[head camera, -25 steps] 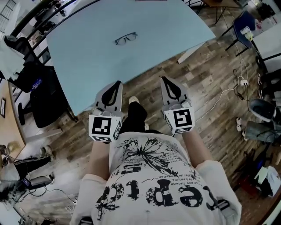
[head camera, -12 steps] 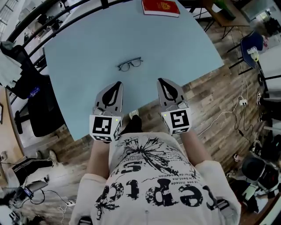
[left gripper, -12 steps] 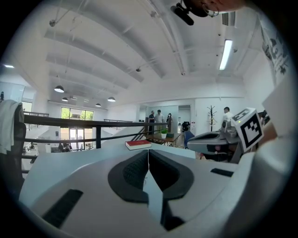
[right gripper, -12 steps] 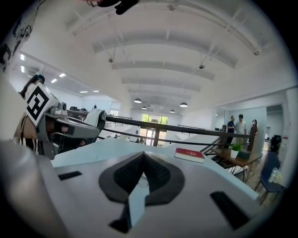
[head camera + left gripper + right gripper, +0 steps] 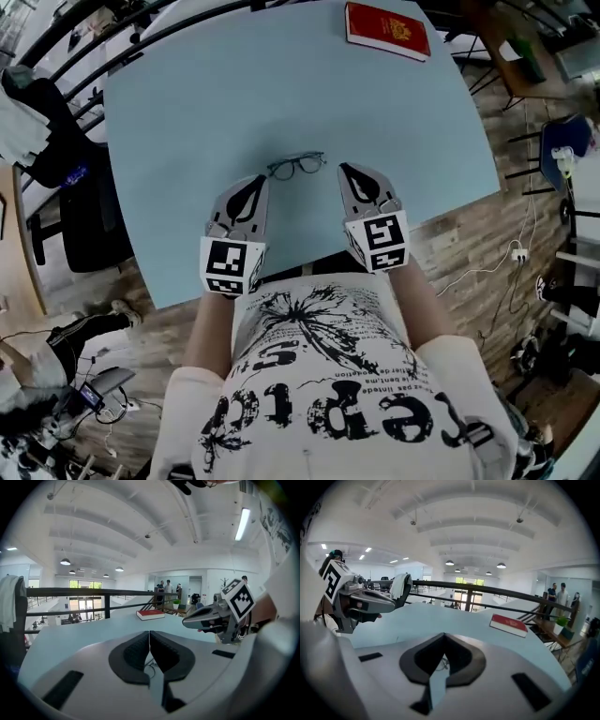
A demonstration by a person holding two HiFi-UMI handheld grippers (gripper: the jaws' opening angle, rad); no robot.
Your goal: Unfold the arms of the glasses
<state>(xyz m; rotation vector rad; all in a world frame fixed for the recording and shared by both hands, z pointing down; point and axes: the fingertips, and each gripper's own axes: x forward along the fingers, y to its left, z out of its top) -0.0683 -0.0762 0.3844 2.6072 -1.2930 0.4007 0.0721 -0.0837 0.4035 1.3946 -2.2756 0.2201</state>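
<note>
Black office chair (image 5: 86,220): stands on the wooden floor against the left edge of the table.
Pale blue table (image 5: 234,94): broad, smooth top that fills the upper middle of the head view; a black railing (image 5: 497,592) runs behind its far side.
Left gripper (image 5: 256,180): grey, two-jawed, with a marker cube at its rear; it reaches over the near edge of the table. Its own view shows the dark pads (image 5: 139,651) clenched together with nothing gripped.
Thin dark-framed glasses (image 5: 296,166): lie flat on the table between the two gripper tips and a little beyond them, touching neither. The arms are too small to make out.
Right gripper (image 5: 344,170): grey and of the same build, it points at the right end of the glasses. Its jaws are pressed closed and empty.
Red hardcover book (image 5: 387,30): lies flat near the far right corner of the table, well apart from the glasses and both grippers.
Person: white T-shirt (image 5: 328,375) with black print, at the bottom of the head view.
</note>
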